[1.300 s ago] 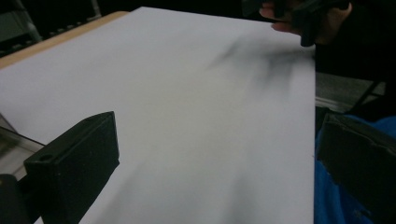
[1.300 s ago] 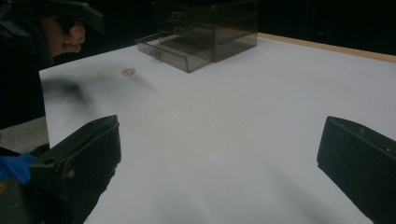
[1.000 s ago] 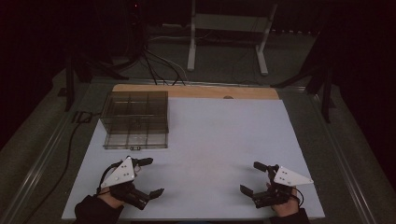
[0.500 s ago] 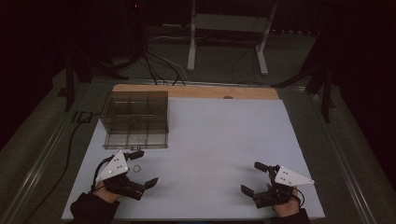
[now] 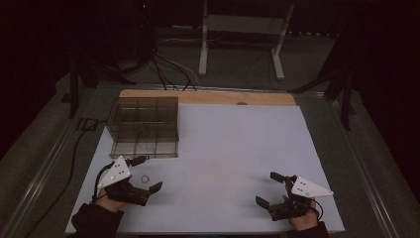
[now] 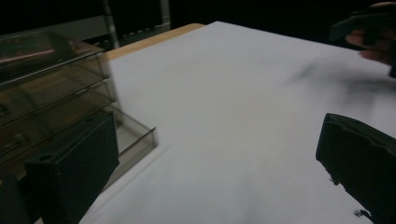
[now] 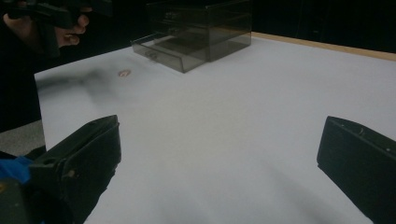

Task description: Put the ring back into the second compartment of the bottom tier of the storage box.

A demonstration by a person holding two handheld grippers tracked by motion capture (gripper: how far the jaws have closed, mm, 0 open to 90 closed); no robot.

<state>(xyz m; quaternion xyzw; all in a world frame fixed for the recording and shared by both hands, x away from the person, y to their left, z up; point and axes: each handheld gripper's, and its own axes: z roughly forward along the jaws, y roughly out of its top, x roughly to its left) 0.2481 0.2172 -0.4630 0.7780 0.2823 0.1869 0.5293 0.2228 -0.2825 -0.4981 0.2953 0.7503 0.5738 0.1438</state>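
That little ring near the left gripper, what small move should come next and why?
Probably lower the left gripper onto the small ring and close on it. In the high view its fingers stand open to either side of the ring, which lies loose on the white table just in front of the clear drawer box.

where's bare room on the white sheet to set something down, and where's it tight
The broad stretch of white sheet between the clear drawer box and the right gripper is bare, out to the far wooden edge. It is tight near-left: a small ring lies between the open jaws of the left gripper, just in front of the box.
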